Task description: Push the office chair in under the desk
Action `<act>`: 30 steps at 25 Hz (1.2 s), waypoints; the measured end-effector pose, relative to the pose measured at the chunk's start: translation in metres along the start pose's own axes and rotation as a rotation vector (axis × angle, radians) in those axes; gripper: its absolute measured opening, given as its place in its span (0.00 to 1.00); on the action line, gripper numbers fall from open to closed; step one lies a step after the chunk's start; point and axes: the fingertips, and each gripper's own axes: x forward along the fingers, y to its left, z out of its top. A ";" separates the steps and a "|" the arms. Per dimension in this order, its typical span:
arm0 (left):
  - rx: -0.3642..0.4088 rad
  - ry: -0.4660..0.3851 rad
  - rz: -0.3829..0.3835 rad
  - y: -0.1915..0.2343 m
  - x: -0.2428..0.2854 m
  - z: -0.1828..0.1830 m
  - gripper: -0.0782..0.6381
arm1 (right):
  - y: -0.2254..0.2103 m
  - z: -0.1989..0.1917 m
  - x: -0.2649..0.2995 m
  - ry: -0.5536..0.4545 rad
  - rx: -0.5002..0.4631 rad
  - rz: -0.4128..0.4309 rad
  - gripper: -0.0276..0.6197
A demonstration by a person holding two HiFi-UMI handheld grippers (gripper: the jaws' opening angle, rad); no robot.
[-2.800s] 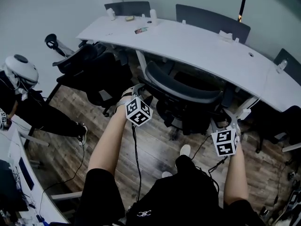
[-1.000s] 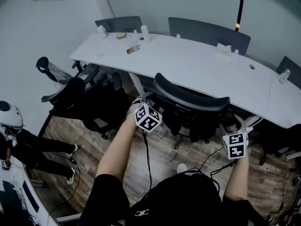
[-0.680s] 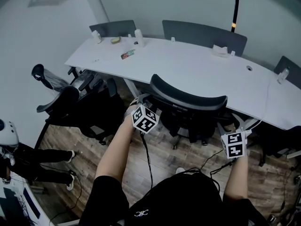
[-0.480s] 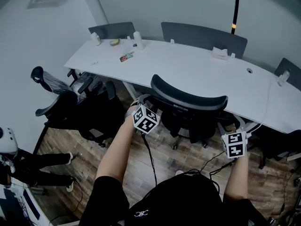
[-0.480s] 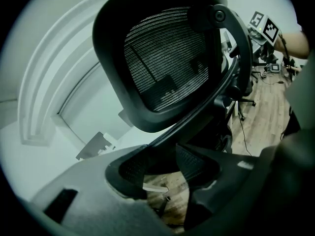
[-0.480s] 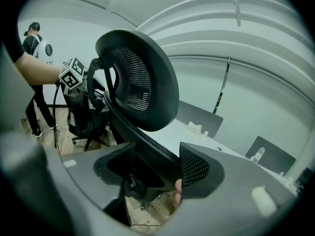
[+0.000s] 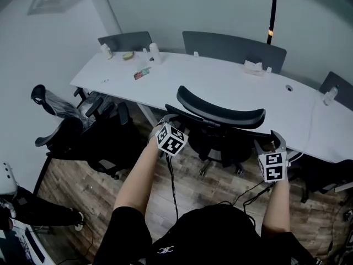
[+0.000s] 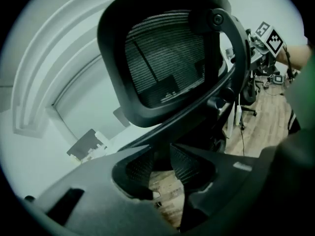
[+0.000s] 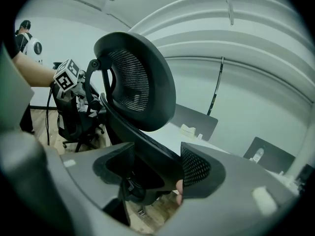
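The black mesh office chair point(image 7: 220, 112) stands with its back at the front edge of the curved white desk point(image 7: 231, 87). My left gripper point(image 7: 165, 126) is at the left side of the chair's back. In the left gripper view its jaws are closing, and the dark back frame point(image 8: 197, 117) crosses the gap at their tips point(image 8: 158, 156). My right gripper point(image 7: 269, 143) is at the right side of the back. There the jaws are opening a little. The back frame point(image 9: 147, 151) fills the space between them and lies against the right pad point(image 9: 197, 168).
More black chairs point(image 7: 94, 142) stand to the left under the desk. Grey panels point(image 7: 234, 43) line the desk's far side, with bottles point(image 7: 154, 53) and small items point(image 7: 142, 72) on the top. A person's leg point(image 7: 38, 214) is at the lower left. Cables trail over the wooden floor point(image 7: 209, 173).
The chair has rolled forward until its back meets the desk edge. Both grippers went with it. The person at the left has slid almost out of view.
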 end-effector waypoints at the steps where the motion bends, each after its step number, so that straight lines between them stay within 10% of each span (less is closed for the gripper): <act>1: 0.012 0.008 -0.008 -0.005 0.006 0.000 0.27 | -0.004 0.001 0.004 -0.002 0.005 -0.009 0.50; 14: -0.233 -0.139 0.052 -0.014 -0.001 0.015 0.15 | -0.011 0.005 0.001 -0.126 -0.019 -0.069 0.51; 20: -0.391 -0.262 0.070 -0.027 -0.046 0.041 0.12 | 0.012 0.033 -0.043 -0.347 0.111 -0.083 0.06; 30: -0.505 -0.315 0.130 -0.063 -0.123 0.043 0.12 | 0.058 0.056 -0.039 -0.355 0.348 0.029 0.05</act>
